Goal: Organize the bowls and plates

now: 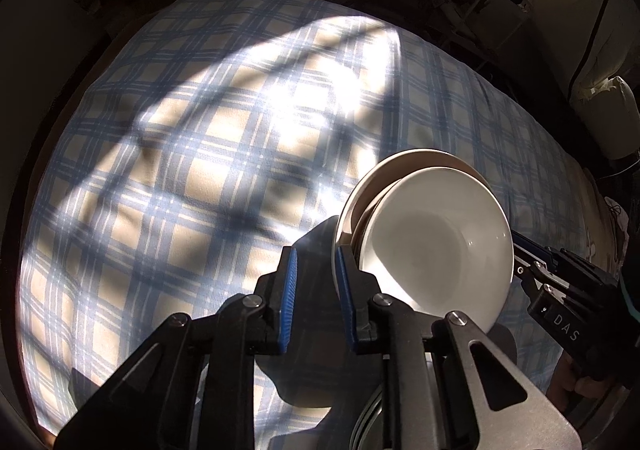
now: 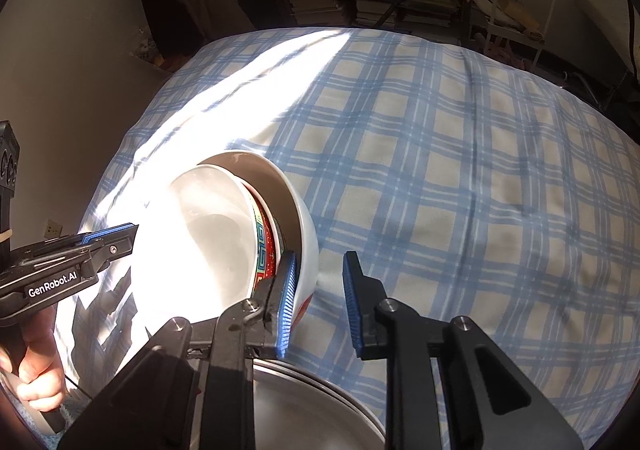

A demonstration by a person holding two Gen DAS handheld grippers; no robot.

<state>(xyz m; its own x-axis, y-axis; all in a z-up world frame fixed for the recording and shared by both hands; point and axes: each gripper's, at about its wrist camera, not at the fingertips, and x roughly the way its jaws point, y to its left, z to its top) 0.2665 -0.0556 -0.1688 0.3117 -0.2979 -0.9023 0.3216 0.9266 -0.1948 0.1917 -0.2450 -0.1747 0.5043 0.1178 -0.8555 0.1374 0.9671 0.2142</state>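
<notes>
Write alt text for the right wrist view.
Nested bowls, a red-patterned bowl between two white ones, tilt on blue plaid cloth. The right gripper straddles the outer wall, its outside pad clear of it; the left gripper meets the opposite rim.

Your right gripper hangs over the checked bedspread, its blue pads apart with only cloth showing between them. Its left pad lies against the outer white bowl of a tilted nested stack. Your left gripper reaches the stack's far rim.
</notes>
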